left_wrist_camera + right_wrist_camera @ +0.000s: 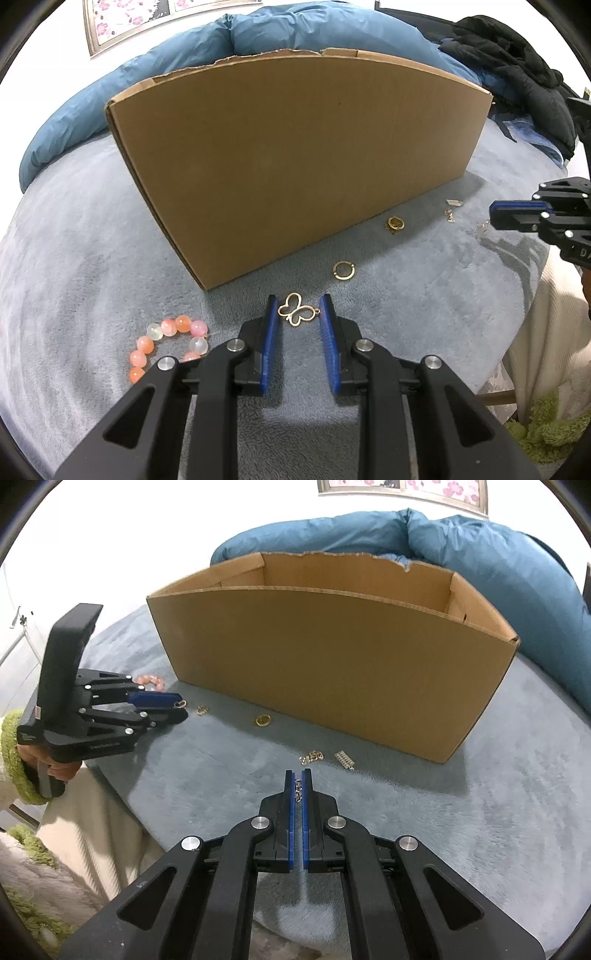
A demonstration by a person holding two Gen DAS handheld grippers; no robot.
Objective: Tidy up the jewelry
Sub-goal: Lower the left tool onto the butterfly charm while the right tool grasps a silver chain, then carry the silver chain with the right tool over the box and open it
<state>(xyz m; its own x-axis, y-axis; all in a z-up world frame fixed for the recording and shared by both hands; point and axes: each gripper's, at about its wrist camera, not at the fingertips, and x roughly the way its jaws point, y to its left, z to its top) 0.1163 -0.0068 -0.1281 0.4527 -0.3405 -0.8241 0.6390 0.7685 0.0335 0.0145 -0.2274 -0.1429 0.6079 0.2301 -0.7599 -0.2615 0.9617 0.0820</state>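
My left gripper [298, 303] is open, its blue pads either side of a gold butterfly pendant [297, 313] lying on the grey blanket. A gold ring [344, 270] and a gold earring [395, 223] lie beyond it, in front of the open cardboard box [288, 162]. A pink and white bead bracelet [168, 341] lies to the left. My right gripper [297, 775] is shut on a small silver chain piece [297, 789]. A gold chain piece [311, 757] and a silver crystal piece [344, 760] lie just ahead of it, by the box [332, 657].
A blue duvet [184, 62] is bunched behind the box. Black clothing [517, 66] lies at the back right. The blanket's edge drops off at the near side, with a beige cover [92, 823] below. The left gripper also shows in the right wrist view [177, 703].
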